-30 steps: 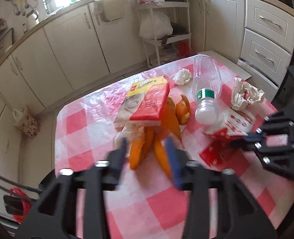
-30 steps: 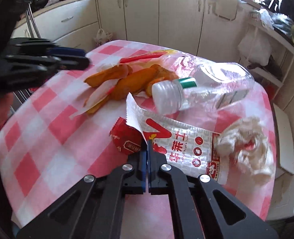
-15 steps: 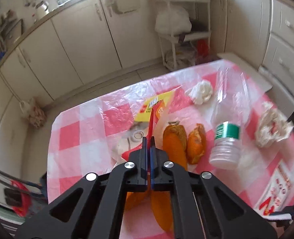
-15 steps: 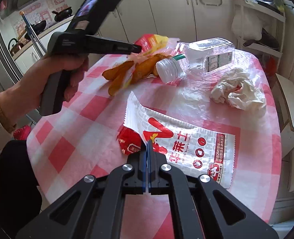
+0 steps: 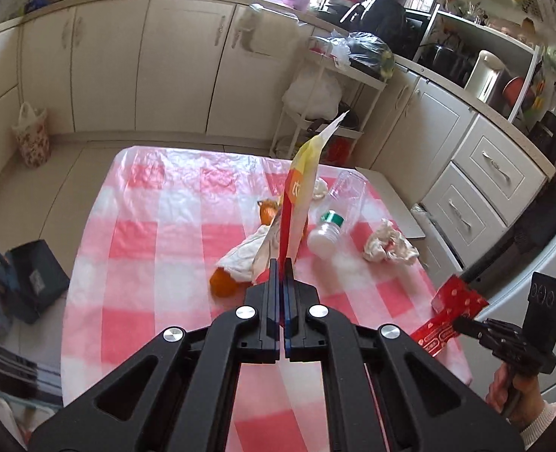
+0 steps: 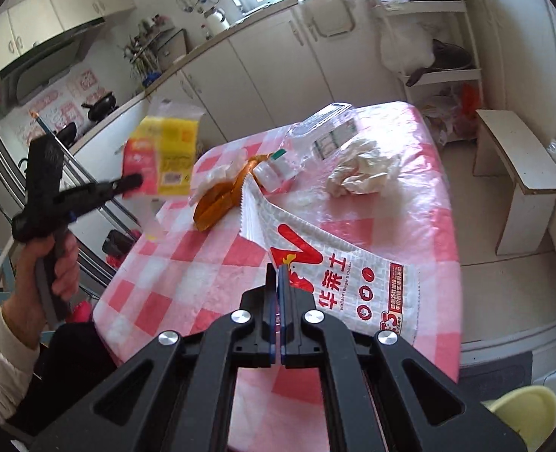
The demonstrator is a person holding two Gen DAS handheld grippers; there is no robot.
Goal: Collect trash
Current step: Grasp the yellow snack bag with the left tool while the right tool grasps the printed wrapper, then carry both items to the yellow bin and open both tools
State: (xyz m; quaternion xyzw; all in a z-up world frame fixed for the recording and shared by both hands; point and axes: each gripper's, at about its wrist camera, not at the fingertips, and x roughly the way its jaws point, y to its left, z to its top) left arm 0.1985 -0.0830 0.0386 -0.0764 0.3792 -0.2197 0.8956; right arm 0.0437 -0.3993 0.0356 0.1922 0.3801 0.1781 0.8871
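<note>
From the right wrist view, the left gripper [image 6: 136, 180] sits at the far left, lifted clear of the table [image 6: 421, 203], its jaws pinched tight on a red and yellow snack packet [image 6: 161, 160]; the print on that packet is too blurred to read. In the left wrist view the same packet [image 5: 297, 203] stands edge-on between the closed jaws of the left gripper [image 5: 281, 263], one pale character on its red band showing but not legible.

Further right on the pink and white checked cloth lie orange peels [image 6: 217, 199], partly under a thin clear plastic bag [image 6: 217, 175]. Just beside them is a crushed clear plastic bottle [image 6: 315, 139] with a white cap and green neck band; its label carries small print that cannot be read. A crumpled white tissue [image 6: 361, 171] lies to the right of the bottle.

Nearest the camera, the right gripper [image 6: 278, 275] is clamped on the edge of a white paper bag [image 6: 338, 275], held up off the cloth. The bag shows a big red "W" mark, the red characters "华莱士", small text "Wallace Burger & Chicken", and a red panel of fine writing too small to make out. In the left wrist view the right gripper [image 5: 457, 324] appears at the far right holding red printed paper [image 5: 447, 316].
</note>
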